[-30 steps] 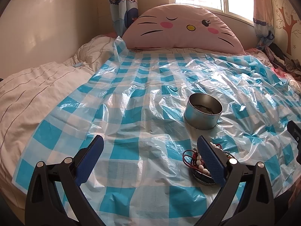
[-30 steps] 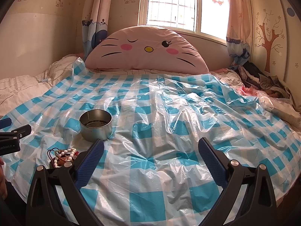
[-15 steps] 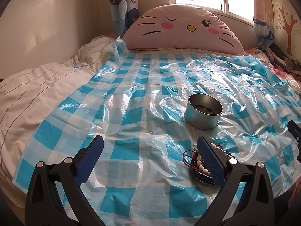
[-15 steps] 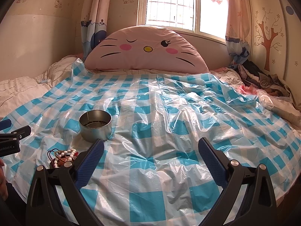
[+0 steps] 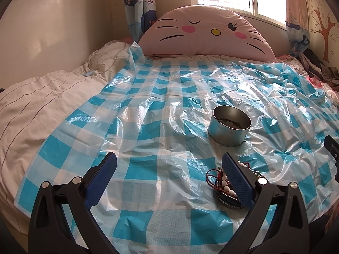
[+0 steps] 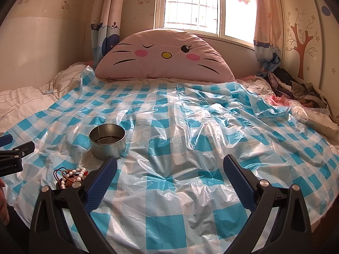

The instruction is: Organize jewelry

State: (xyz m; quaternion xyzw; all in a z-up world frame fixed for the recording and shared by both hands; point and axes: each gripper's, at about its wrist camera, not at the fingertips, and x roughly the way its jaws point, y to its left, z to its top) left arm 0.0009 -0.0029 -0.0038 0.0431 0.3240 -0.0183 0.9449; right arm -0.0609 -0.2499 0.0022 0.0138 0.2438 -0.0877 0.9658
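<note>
A round metal tin [image 5: 229,128] [image 6: 108,141] stands upright on the blue-and-white checked plastic sheet [image 5: 148,127] [image 6: 190,139], with something dark lying in its bottom. Nearer the bed's front edge a pile of jewelry [image 5: 222,182] [image 6: 71,176], white beads and red cords, sits in a small dark dish. My left gripper [image 5: 169,169] is open and empty, and its right finger partly hides the pile. Open and empty too, my right gripper [image 6: 170,170] hovers to the right of the pile and the tin.
A large pink cat-face cushion [image 5: 207,36] [image 6: 165,55] leans at the head of the bed under the window. A white quilt [image 5: 42,97] lies on the left. Crumpled clothes [image 6: 296,89] are heaped at the far right.
</note>
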